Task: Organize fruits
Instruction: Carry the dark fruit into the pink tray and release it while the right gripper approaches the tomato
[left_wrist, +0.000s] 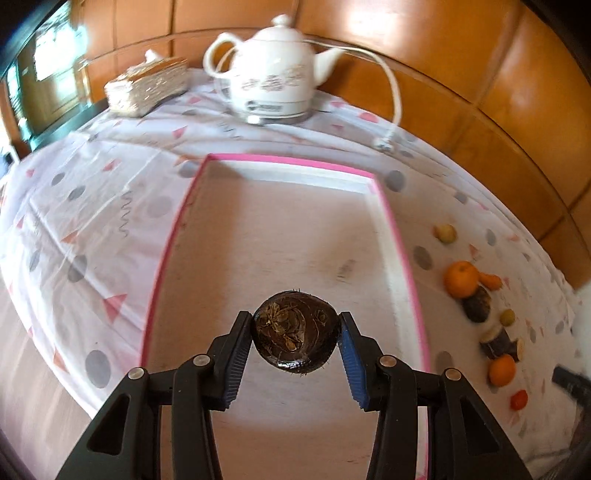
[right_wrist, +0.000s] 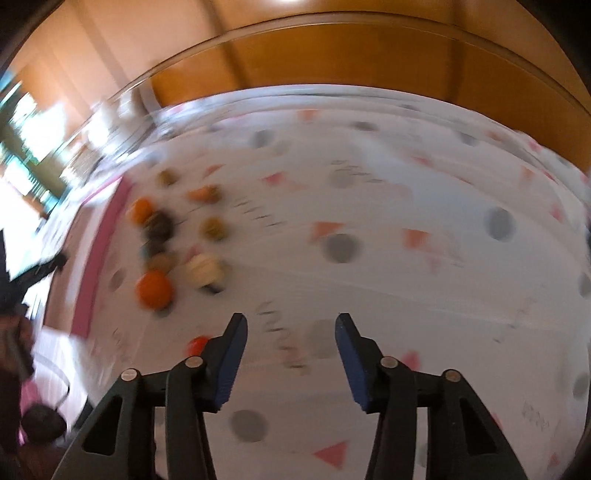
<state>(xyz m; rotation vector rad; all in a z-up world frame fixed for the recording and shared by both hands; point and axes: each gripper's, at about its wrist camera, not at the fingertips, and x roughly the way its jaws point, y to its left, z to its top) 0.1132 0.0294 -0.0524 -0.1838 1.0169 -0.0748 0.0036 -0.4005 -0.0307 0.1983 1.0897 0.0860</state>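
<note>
Fruit (left_wrist: 294, 335), dark, round and hard-shelled, is clamped across its widest part by left hand-held gripper (left_wrist: 295, 332) above pink-rimmed tray (left_wrist: 393, 236); judged light, rigid. Right hand-held gripper (right_wrist: 291, 341) is empty, jaws apart.

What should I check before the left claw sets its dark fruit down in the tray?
1. Left claw grips dark fruit from both sides: ok.
2. Fruit is over the tray: ok.
3. Tray floor beneath is bare: ok.
4. Right claw holds nothing: ok.
5. Right claw is clear of the tray: ok, it is over the tablecloth.
6. Loose fruits lie outside the tray, beside its right rim: ok; exact count cannot tell, the right view is blurred.
</note>
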